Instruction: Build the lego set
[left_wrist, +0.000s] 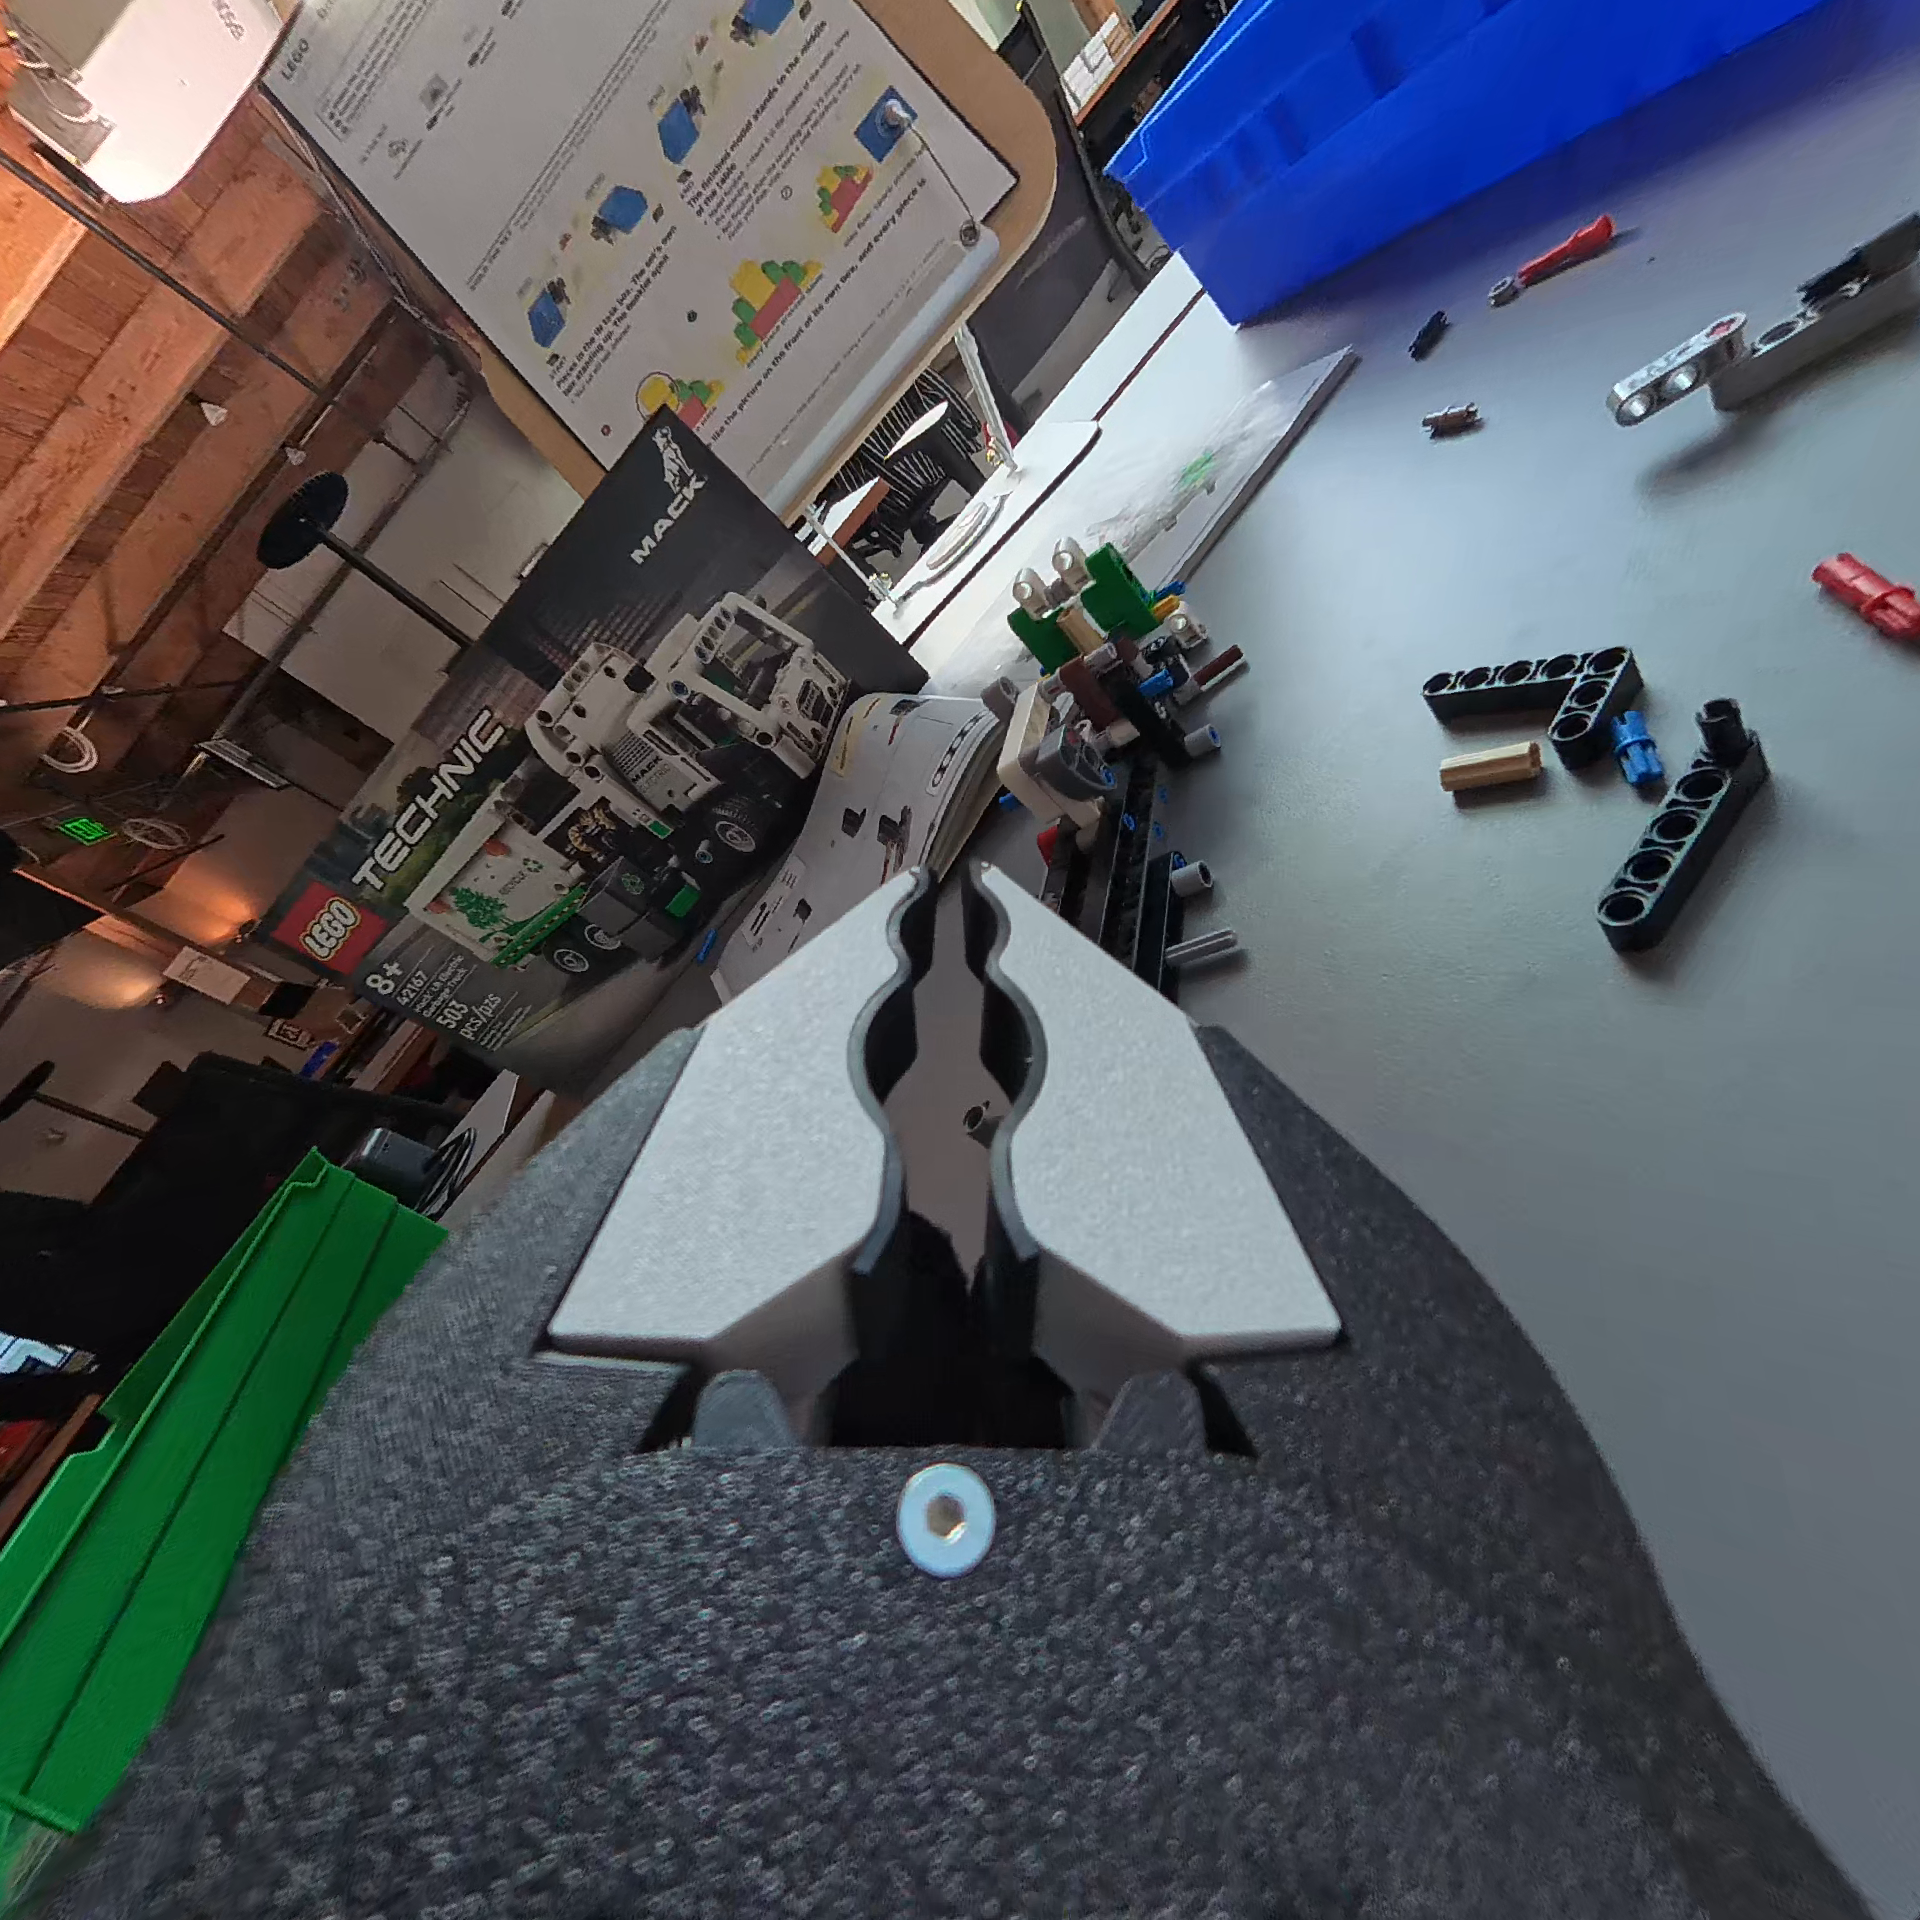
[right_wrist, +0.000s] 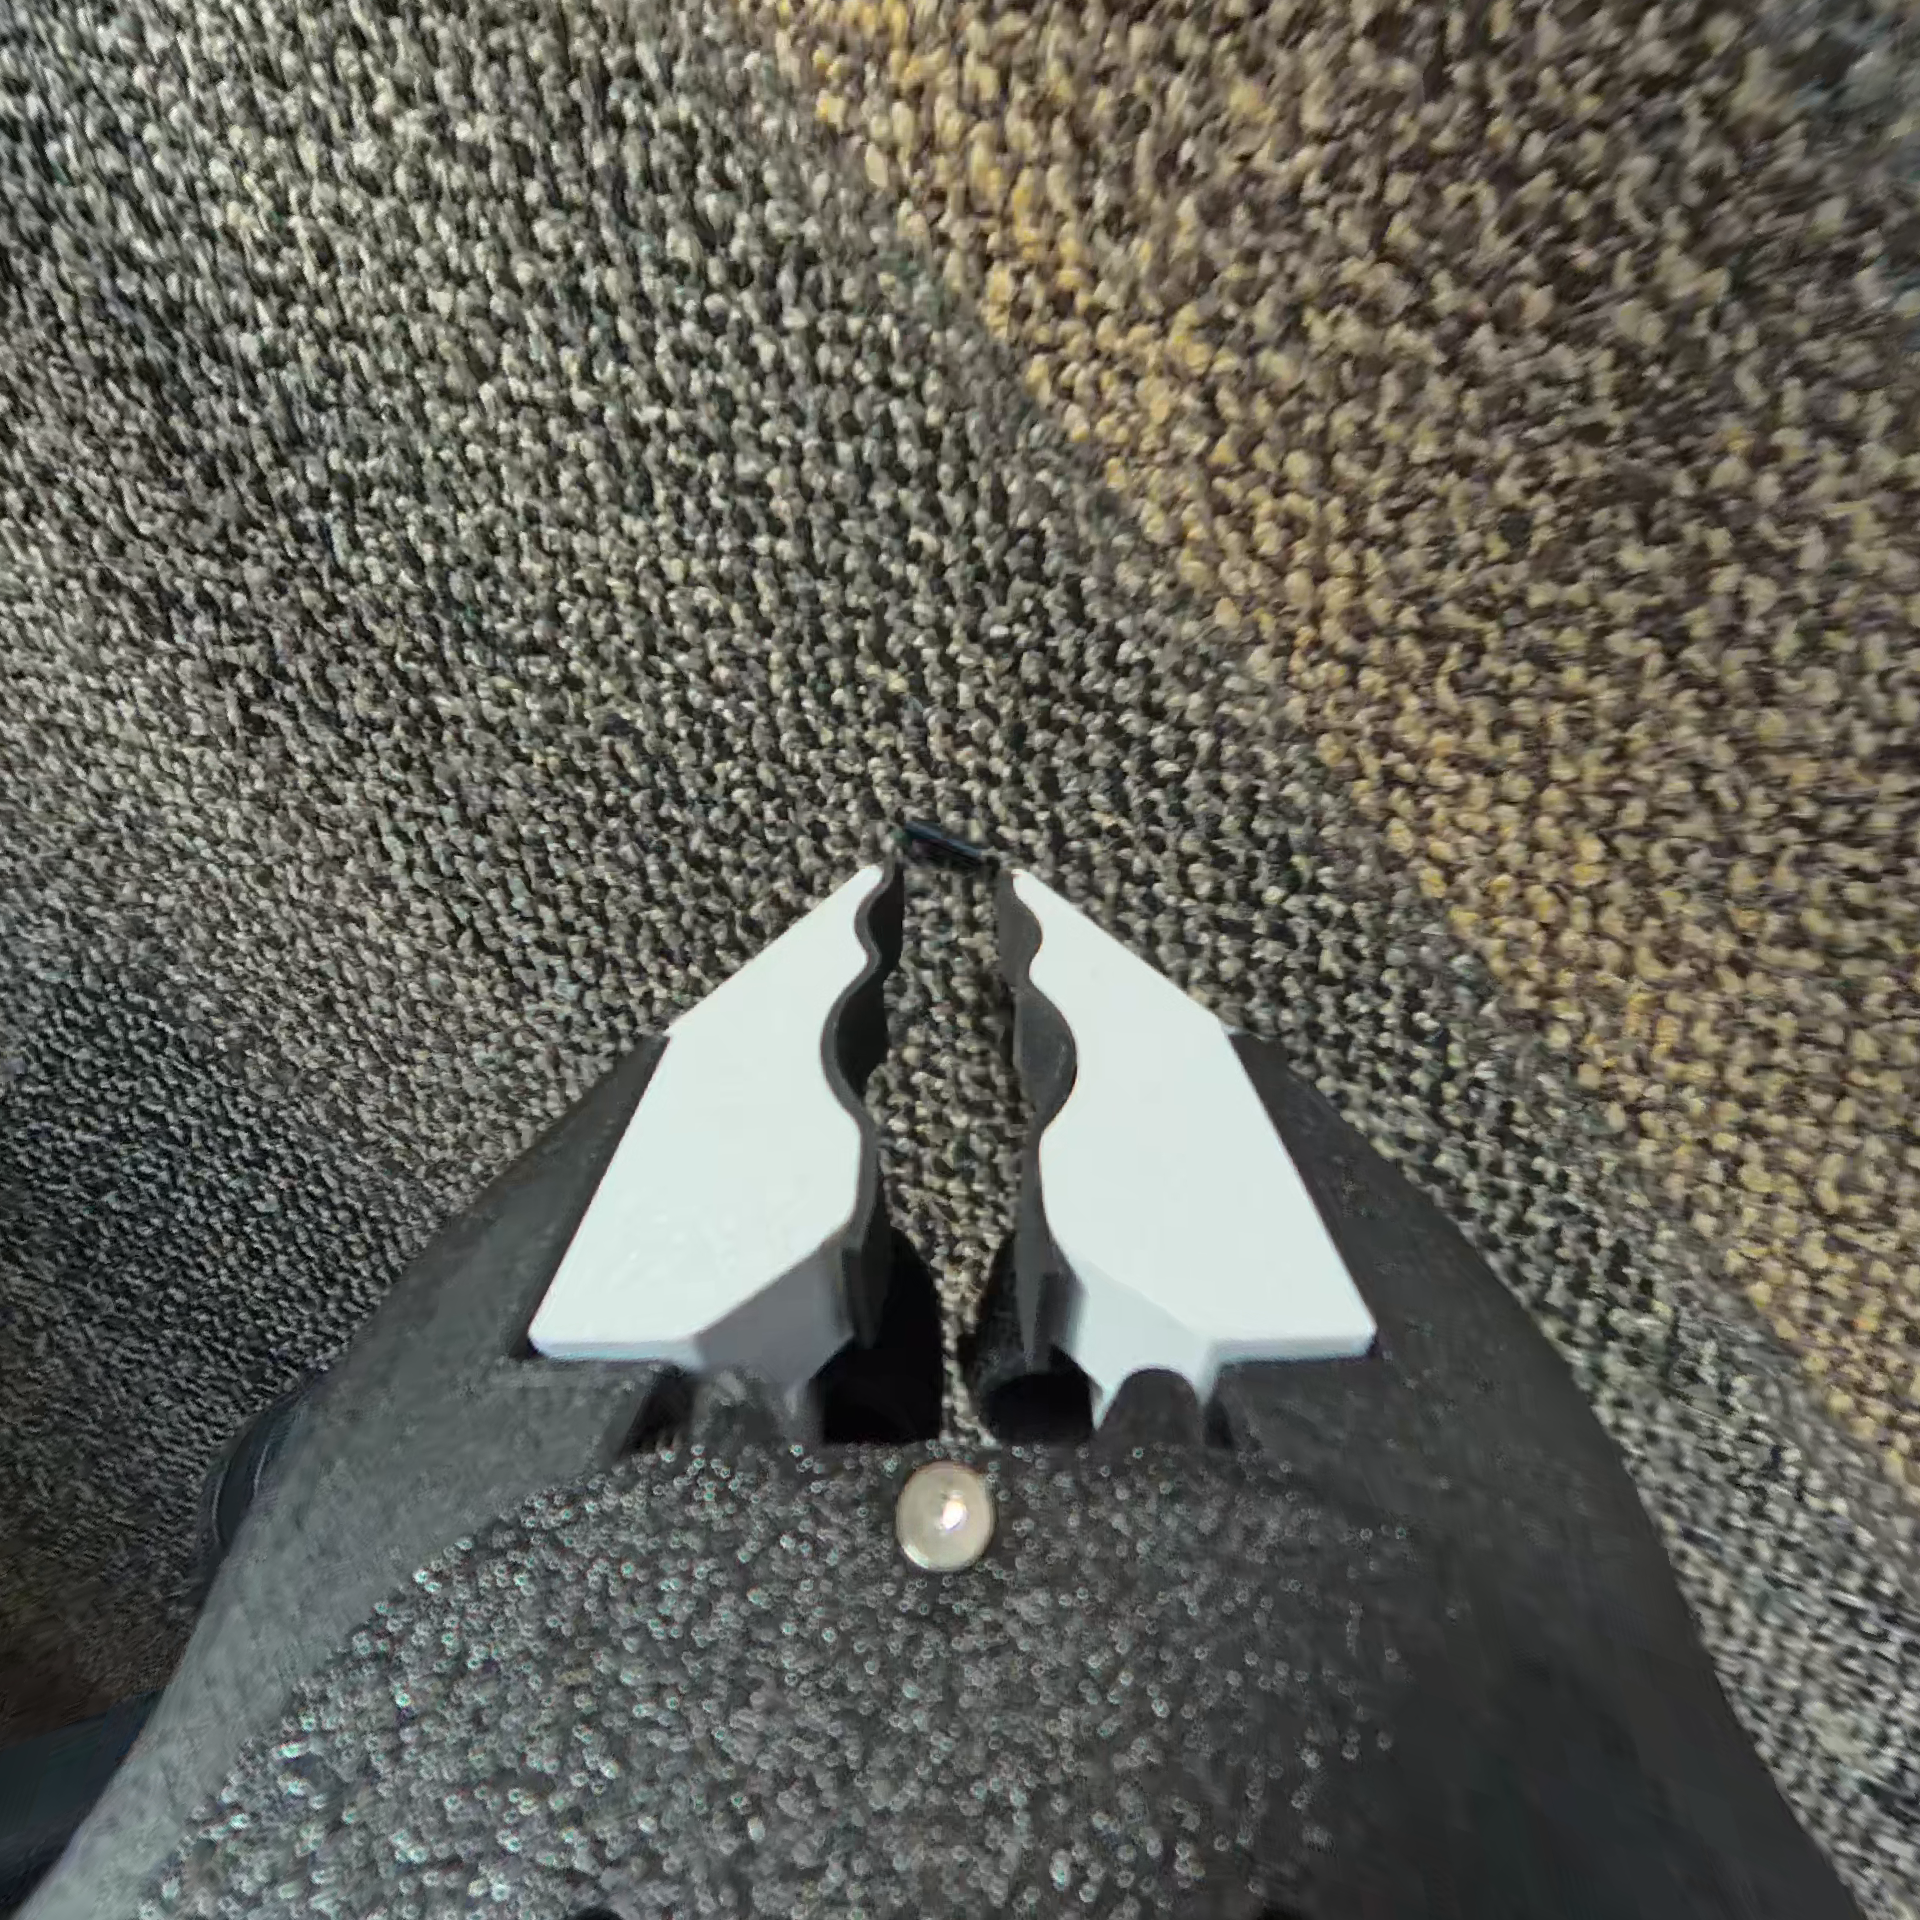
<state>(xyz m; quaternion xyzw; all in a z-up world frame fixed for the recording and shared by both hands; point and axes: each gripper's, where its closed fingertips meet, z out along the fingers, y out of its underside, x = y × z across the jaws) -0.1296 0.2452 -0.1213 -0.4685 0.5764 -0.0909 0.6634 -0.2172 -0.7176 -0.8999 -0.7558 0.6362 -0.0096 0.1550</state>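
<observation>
**Left wrist view: tool idle, right tool over carpet**

Left tool nearly clenched, narrow slit between the tips, nothing gripped. Partly built lego assembly sits on the grey worktop just ahead of it; loose black beams lie ahead-right, lego box ahead-left, blue bin far ahead-right. Right tool points down at carpet, pinching a small black piece at its tips.

Grey table bearing blue bin; loose black beams; part-built model; box.
</observation>
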